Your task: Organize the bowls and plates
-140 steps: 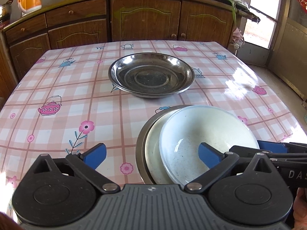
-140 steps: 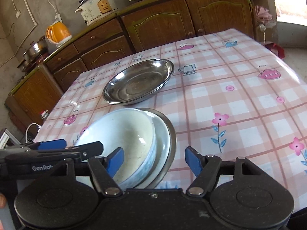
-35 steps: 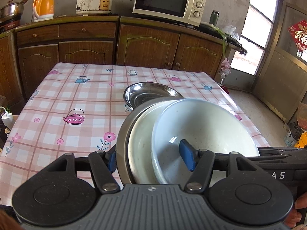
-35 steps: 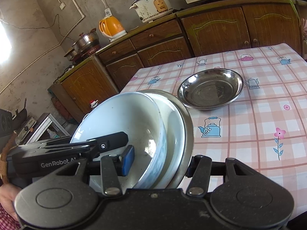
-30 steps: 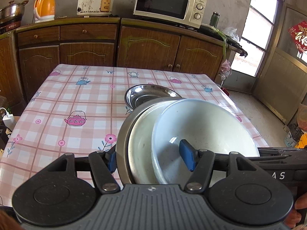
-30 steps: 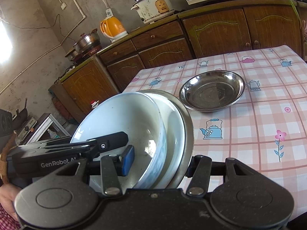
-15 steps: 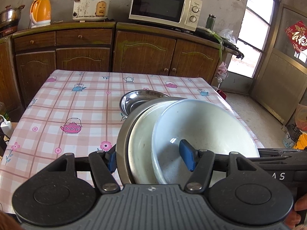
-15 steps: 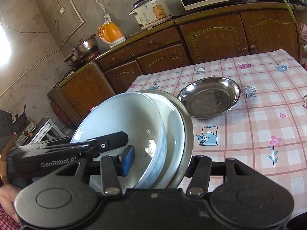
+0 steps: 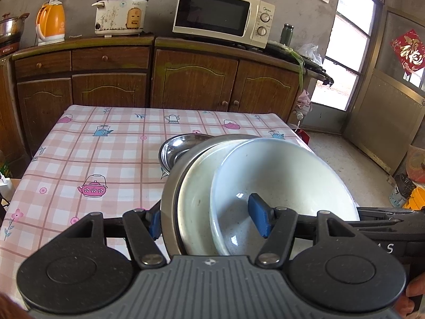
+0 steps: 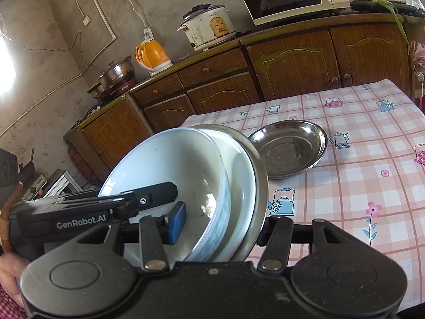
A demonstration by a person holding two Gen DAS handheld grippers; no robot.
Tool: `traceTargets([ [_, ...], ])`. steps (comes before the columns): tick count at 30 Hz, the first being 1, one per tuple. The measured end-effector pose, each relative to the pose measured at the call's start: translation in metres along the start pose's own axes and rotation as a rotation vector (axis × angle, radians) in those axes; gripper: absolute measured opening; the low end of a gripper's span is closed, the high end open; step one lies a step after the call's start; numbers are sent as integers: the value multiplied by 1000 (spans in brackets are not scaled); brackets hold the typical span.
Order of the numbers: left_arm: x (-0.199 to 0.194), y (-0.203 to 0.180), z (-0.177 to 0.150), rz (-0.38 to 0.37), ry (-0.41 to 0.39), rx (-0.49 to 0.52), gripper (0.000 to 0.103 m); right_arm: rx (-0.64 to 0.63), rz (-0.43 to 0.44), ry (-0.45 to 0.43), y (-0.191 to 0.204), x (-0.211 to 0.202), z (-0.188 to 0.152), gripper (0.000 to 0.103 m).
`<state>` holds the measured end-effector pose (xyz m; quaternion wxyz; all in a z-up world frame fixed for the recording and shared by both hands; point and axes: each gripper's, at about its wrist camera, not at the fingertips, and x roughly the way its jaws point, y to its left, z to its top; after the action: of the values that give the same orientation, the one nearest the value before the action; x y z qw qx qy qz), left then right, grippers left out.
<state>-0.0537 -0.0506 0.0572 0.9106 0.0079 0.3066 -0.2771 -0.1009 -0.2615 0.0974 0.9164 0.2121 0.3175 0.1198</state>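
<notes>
A stack of three dishes hangs tilted above the table: a steel plate [image 9: 170, 186] outermost, a white dish [image 9: 196, 194] in it, and a white bowl [image 9: 279, 175] on top. My left gripper [image 9: 207, 220] is shut on the stack's near edge, one blue pad under the steel rim and one inside the bowl. My right gripper [image 10: 220, 226] grips the same stack, with its left pad inside the white bowl [image 10: 172, 164] and its right finger behind the steel plate [image 10: 261, 175]. A second steel dish [image 10: 289, 148] lies on the table; in the left wrist view this steel dish [image 9: 180, 146] is half hidden by the stack.
The table with a pink checked cloth [image 9: 106, 154] stretches ahead. Wooden cabinets [image 9: 196, 79] behind it carry a microwave [image 9: 223, 16], a rice cooker [image 9: 122, 13] and an orange kettle [image 9: 50, 24]. A door and bare floor [image 9: 345, 159] lie to the right.
Several seconds ago the stack lay on the table between open fingers; now both grippers hold it lifted. Over the last second the table has slid slightly lower and farther in both views.
</notes>
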Motion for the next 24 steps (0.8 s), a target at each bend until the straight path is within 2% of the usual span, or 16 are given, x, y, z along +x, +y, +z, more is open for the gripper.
traceTargets([
  [24, 3, -4, 6, -16, -21, 10, 63, -2, -15, -33, -1, -3, 6, 62],
])
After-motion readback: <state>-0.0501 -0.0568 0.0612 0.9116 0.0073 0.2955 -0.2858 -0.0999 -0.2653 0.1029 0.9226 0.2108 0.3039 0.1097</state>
